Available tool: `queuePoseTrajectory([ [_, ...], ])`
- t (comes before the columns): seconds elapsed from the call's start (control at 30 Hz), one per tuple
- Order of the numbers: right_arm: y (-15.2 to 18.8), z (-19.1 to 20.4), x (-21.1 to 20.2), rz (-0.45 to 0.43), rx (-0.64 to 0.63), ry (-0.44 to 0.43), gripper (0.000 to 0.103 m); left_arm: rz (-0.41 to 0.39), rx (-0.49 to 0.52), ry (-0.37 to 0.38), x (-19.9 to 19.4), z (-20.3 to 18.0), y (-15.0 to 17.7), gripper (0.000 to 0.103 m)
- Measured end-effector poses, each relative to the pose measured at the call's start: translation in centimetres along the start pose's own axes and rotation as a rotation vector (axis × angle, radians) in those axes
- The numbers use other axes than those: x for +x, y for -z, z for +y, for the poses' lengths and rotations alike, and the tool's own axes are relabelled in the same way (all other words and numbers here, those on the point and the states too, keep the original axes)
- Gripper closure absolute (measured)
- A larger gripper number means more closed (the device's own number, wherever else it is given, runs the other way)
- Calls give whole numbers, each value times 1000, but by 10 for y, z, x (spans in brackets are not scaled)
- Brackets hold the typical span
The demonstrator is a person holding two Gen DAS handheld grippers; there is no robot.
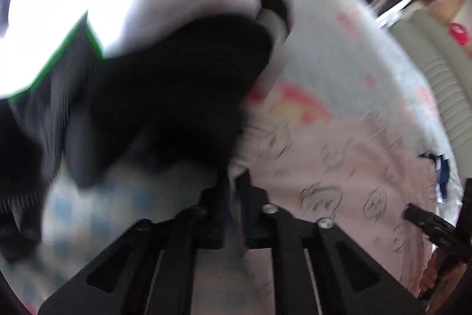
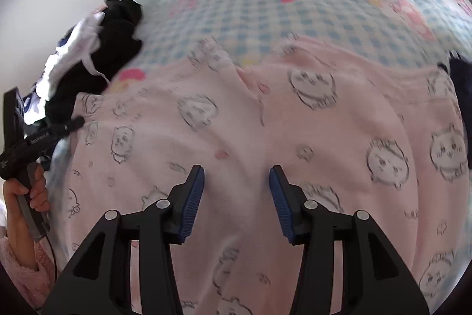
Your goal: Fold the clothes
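Right wrist view, my right gripper jaws apart above the pink printed garment spread on the checked bedspread, my left gripper pinching its edge.

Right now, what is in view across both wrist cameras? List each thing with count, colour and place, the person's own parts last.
pyjama garment: one, pink with cartoon faces, spread on the bed under both grippers.
bedcover: one, blue-white check with pink figures, beneath everything.
clothes heap: one pile, black and white pieces, on the bed left of the pink garment.
dark cloth: one, navy or black, at the right edge; too cut off to identify.
left gripper: black, shut on an edge of the pink garment.
right gripper: black with blue pads, open over the pink garment.
left hand: on the left gripper's handle, with a fluffy pink sleeve.
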State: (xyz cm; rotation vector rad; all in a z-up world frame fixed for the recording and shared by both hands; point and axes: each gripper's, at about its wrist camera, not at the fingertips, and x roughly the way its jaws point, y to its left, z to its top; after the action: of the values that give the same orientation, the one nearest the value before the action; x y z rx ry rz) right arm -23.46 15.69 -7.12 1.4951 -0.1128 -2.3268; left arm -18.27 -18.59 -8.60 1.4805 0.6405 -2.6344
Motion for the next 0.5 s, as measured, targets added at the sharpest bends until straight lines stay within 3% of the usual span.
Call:
queuePoseTrajectory([
  [0.07,10,1,-20,-37,3,-49,56,-18,-7,49,-18,-6,10,78],
  [0.1,18,3,-29,-48,2,-68,56,-20,-28,84,-29,-10,18,65],
  [0.13,28,6,-38,-52,2,-85,56,-9,-62,116,-35,-10,30,61],
  [0.2,46,10,-53,-51,6,-120,56,24,-139,170,-39,-6,56,61],
  [0.3,75,16,-58,-21,25,-153,56,53,-205,129,-34,0,99,61],
  [0.37,93,17,-56,-6,52,-154,56,46,-209,150,-32,-1,113,61],
  [0.43,109,14,-52,2,94,-183,56,33,-194,214,-31,-7,115,66],
  [0.47,117,14,-48,10,116,-187,56,25,-178,240,-31,-10,113,75],
  [0.5,122,15,-44,23,137,-182,56,15,-163,252,-32,-13,111,98],
])
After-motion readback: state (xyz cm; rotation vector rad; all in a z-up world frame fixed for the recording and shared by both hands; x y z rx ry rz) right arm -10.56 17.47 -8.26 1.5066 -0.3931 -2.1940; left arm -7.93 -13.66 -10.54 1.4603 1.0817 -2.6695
